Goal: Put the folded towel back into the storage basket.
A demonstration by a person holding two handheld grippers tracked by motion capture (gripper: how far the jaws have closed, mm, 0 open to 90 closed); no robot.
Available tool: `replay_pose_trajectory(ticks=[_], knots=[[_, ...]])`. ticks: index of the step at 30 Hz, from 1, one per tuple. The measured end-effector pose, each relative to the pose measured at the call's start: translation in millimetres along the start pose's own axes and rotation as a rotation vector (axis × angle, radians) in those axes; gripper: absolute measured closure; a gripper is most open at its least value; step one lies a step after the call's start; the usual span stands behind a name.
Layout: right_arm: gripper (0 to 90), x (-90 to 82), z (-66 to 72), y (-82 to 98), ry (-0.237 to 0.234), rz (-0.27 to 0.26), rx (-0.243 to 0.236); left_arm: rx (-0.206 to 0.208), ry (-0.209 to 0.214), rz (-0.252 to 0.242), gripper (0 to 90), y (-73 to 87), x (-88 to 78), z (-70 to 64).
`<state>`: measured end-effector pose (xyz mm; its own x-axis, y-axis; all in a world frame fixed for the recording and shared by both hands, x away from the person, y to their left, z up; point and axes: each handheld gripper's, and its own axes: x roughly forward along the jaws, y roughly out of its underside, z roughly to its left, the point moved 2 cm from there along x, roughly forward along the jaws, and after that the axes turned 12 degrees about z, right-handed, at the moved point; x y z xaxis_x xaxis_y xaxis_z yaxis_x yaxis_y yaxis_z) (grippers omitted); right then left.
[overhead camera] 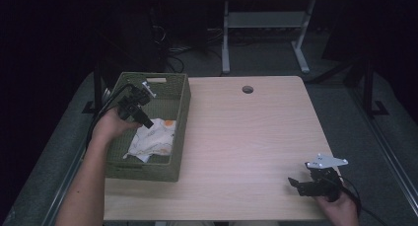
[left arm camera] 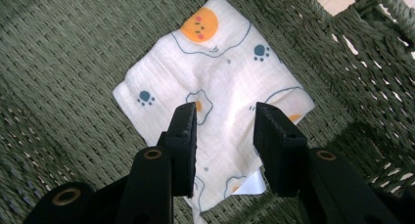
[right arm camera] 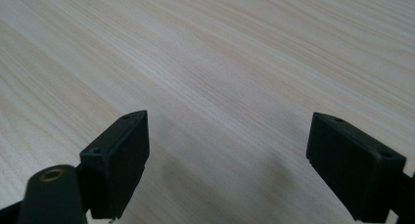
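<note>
Inside the green woven basket [overhead camera: 178, 118] at the left side of the wooden table [overhead camera: 246, 137], a white cloth [overhead camera: 155, 137] printed with orange suns, blue paw marks and fried-egg outlines lies loosely folded on the basket floor, toward the near right part of it. The left gripper [overhead camera: 143, 118] hangs over the basket, held by the person's left hand [overhead camera: 111, 125], and points down at the cloth. In the left gripper view its two black jaws stand apart with a gap between them, and the cloth [left arm camera: 215, 87] lies below and beyond the fingertips [left arm camera: 185, 119], not pinched; so this gripper is released and holds nothing. The basket wall with its handle cut-out shows at the upper right of that view. The right gripper [overhead camera: 298, 184] rests low over the near right corner of the table in the person's right hand [overhead camera: 340, 208], well apart from the basket. In the right gripper view its jaws stand wide over bare wood, with nothing between them.
</note>
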<state>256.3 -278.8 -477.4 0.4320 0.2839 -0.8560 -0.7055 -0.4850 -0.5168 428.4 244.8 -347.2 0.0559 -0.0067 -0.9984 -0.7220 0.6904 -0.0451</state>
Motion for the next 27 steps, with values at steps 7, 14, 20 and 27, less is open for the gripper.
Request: replay_pose_trajectory(ticks=[7,14,20,27], knots=[[15.8,0.1,1.6,-0.5,-0.002,0.001,0.000,-0.003,0.017,-0.002,58.8,1.9,-1.7,-3.6],[15.9,-0.4,2.9,-0.9,0.001,0.000,-0.007,0.001,0.015,0.005,57.4,0.0,-4.7,-11.8],[15.9,-1.5,4.2,-0.9,0.000,0.000,-0.009,0.006,0.020,-0.008,56.9,-3.3,-11.6,-20.2],[15.8,-2.4,4.0,-0.3,0.001,-0.006,-0.010,-0.001,0.021,-0.016,56.4,-5.9,-15.9,-24.2]])
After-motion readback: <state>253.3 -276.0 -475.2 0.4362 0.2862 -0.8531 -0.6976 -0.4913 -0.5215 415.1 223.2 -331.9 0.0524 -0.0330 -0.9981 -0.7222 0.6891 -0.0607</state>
